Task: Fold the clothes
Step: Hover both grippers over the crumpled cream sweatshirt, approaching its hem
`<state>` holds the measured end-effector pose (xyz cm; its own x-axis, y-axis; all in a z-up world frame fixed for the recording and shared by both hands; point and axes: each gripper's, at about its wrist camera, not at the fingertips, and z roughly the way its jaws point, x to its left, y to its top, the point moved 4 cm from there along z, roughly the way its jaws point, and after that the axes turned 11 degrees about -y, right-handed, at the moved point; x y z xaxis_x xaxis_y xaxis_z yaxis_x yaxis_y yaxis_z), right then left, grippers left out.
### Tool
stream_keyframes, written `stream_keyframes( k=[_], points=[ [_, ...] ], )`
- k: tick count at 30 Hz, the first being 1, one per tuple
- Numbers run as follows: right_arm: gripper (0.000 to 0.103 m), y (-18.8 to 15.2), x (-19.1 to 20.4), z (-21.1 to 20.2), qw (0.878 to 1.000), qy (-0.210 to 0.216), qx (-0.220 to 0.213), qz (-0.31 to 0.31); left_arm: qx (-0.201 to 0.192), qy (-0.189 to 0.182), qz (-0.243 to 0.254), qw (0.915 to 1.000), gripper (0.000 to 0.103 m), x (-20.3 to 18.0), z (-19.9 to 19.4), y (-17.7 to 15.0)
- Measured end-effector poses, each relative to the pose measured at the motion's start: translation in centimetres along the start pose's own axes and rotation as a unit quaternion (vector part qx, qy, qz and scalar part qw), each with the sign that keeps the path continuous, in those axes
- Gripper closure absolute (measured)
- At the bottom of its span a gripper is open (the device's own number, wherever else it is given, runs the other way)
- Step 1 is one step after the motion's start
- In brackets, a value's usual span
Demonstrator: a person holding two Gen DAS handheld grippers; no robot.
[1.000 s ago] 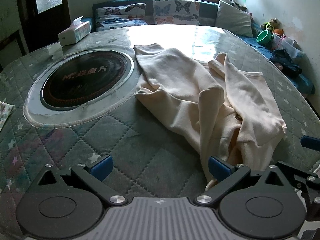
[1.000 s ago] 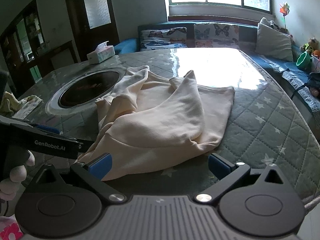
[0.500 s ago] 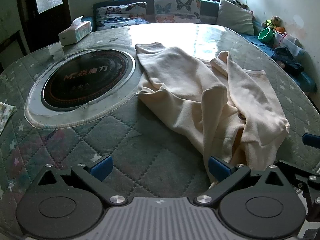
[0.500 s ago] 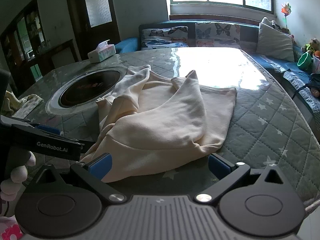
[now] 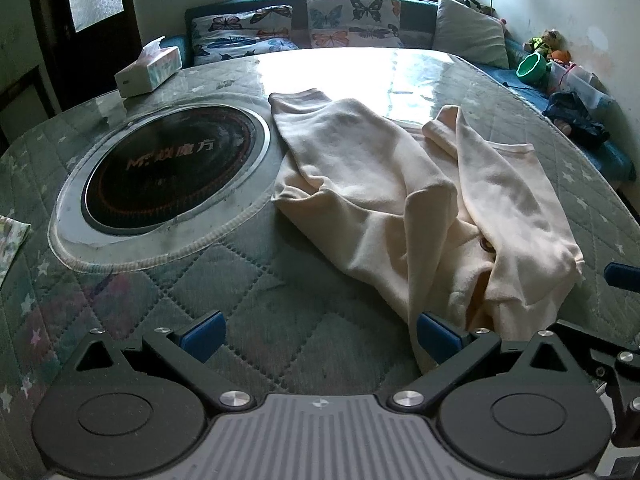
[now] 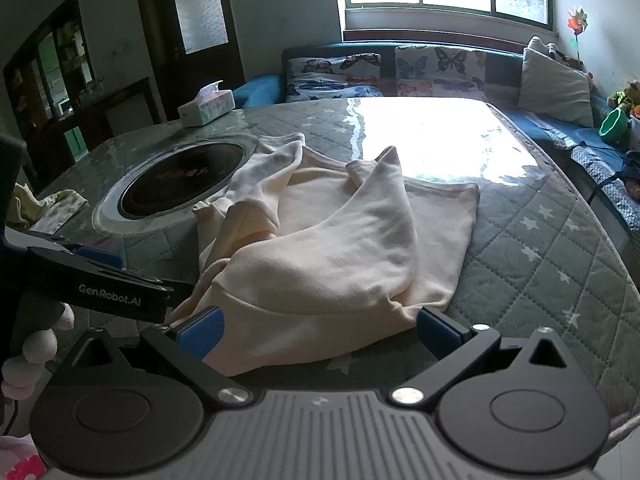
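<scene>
In the left wrist view, a tissue box (image 5: 147,69) stands at the upper left, on the far edge of the quilted table cover (image 5: 224,280). Below it, in the left middle of the frame, is a round black cooktop (image 5: 172,170) set into the table. Just right of the cooktop lies the cream garment (image 5: 400,184), crumpled, with one sleeve reaching to the upper centre and its body falling toward the lower right. The left gripper (image 5: 318,336) is at the bottom of the frame with its jaws wide apart and nothing between them; its right blue pad (image 5: 436,336) is just beside the near edge of the garment, and I cannot tell if it touches the cloth. At the upper right there are butterfly cushions (image 5: 344,20) and a green bowl (image 5: 532,68).

In the right wrist view, the body of the left gripper (image 6: 108,288) shows at the left middle, with fingers of a hand (image 6: 36,344) below it. The cooktop (image 6: 180,180) is in the left centre, and the garment (image 6: 344,240) fills the centre of the frame. The right gripper (image 6: 318,332) at the bottom is also open and holds nothing; its left pad (image 6: 200,330) is at the near hem of the garment.
</scene>
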<state>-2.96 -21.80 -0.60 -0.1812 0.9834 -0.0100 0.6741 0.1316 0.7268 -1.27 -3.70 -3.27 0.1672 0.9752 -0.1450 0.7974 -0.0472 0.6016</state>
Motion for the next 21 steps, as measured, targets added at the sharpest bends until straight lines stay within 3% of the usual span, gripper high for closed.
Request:
stream_keyframes(
  k=[21],
  points=[
    [0.000, 1.2, -0.3, 1.0, 1.000, 0.002, 0.000, 0.002, 0.007, 0.002, 0.005, 1.0000, 0.000, 0.0, 0.9, 1.2]
  ],
)
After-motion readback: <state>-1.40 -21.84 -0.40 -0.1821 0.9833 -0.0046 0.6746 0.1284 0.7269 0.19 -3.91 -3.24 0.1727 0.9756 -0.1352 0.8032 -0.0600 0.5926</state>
